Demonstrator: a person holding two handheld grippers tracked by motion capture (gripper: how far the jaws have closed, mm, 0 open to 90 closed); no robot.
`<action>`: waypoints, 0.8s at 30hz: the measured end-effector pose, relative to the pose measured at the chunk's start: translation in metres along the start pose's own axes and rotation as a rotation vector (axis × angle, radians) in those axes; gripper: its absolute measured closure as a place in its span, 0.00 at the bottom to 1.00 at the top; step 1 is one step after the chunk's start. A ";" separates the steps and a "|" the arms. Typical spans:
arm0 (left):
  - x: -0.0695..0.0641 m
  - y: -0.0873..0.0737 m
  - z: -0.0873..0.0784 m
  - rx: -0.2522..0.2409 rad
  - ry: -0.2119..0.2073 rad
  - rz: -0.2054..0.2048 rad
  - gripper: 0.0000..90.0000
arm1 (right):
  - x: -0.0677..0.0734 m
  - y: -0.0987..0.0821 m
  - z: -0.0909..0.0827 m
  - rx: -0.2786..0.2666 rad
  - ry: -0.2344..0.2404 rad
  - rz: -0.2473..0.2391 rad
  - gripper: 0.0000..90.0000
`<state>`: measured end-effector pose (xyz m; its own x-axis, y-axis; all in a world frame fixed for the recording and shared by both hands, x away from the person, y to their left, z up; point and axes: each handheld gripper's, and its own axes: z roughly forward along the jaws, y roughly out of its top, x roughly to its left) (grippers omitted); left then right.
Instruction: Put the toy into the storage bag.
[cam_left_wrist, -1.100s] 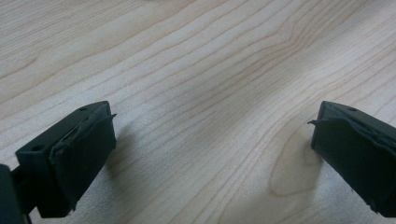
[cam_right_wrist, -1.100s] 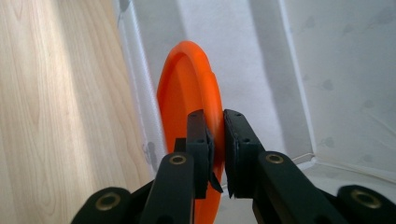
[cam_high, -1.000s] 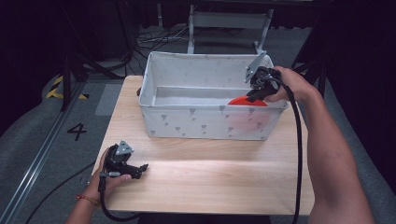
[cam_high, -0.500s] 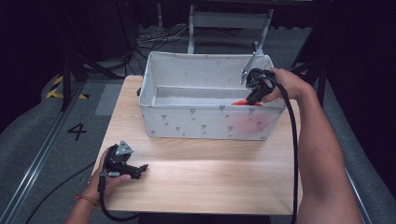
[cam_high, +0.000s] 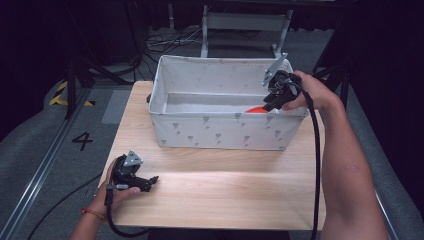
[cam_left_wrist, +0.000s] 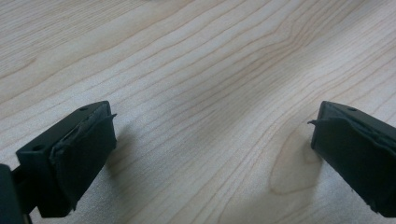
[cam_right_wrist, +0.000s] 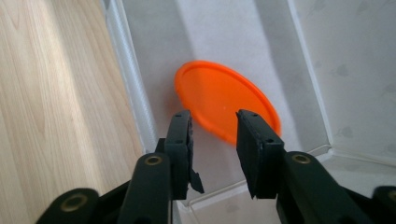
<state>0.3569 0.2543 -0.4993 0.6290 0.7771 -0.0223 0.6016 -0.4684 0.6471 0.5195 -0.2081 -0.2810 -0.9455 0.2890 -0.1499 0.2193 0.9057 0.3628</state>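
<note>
Now I read this as the release step of putting a flat orange plastic disc (cam_right_wrist: 227, 106) into the white fabric storage box with small grey printed marks (cam_high: 220, 131): my right gripper (cam_right_wrist: 214, 128) hangs over the box's right end, and its jaws have just been opening, standing a little apart with nothing pinched between them. Seen from the right gripper view, the disc lies below the jaws on the pale floor of the box, tilted with one edge up against the side wall, close to the corner; from the high view only a red-orange sliver (cam_high: 257, 109) shows over the near wall. Apart from that disc I can make out nothing else on the visible floor of the box, though the near wall hides part of the inside. My left gripper (cam_high: 150, 181) rests on the light wooden table (cam_high: 225, 190) near its front left corner, well apart from the box, jaws spread wide over bare wood grain and holding nothing. Judging from this, the drop looks done, so the next move calls for lifting the right gripper straight up and clear of the rim without catching the soft wall, since a snag there could drag the box along the table.
</note>
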 end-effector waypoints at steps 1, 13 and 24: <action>0.000 0.000 0.000 0.000 0.001 0.001 0.00 | 0.001 -0.003 -0.003 -0.036 -0.012 0.006 0.69; 0.000 0.000 0.000 0.000 0.001 0.001 0.00 | 0.008 -0.014 -0.023 -0.188 -0.145 0.094 0.35; 0.000 0.000 0.000 0.001 0.000 0.000 0.00 | 0.019 -0.022 -0.037 -0.285 -0.252 0.165 0.25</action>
<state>0.3567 0.2543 -0.4993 0.6289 0.7772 -0.0228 0.6025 -0.4686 0.6460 0.4880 -0.2346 -0.2574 -0.8071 0.5222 -0.2755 0.2543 0.7286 0.6359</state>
